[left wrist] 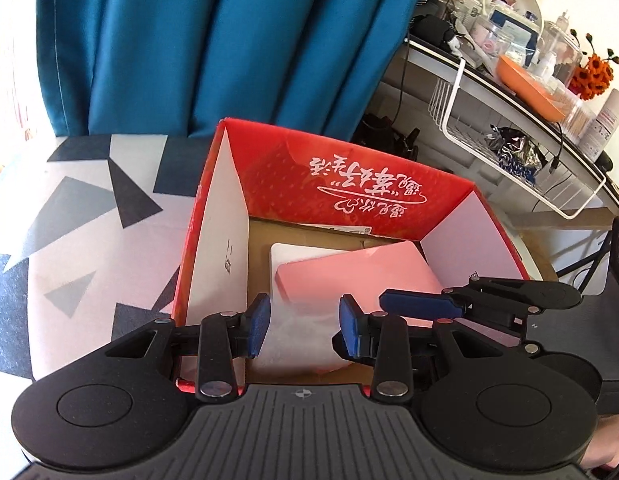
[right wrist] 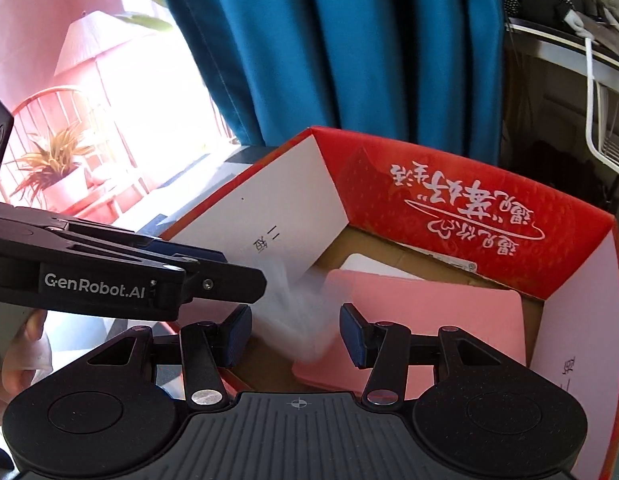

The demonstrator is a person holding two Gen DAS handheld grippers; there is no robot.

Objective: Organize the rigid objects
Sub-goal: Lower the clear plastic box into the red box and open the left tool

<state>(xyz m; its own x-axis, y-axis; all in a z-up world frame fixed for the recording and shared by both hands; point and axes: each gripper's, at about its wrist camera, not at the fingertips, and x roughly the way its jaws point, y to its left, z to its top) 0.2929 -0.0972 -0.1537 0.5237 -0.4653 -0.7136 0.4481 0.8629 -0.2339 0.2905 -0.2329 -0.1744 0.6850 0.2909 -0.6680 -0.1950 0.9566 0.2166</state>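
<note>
While left gripper (left wrist: pixel 303 330) gapes, pink board (left wrist: pixel 357 276) fills red box (left wrist: pixel 349 168).

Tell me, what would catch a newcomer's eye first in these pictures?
The big red cardboard box stands open in the middle, white brush lettering on its inner wall, with a flat pink case lying on its bottom. Behind it hangs a deep teal curtain. In front, both black tongs, the left and the right, gape open over the box, with something pale and blurred between their blue pads.
</note>
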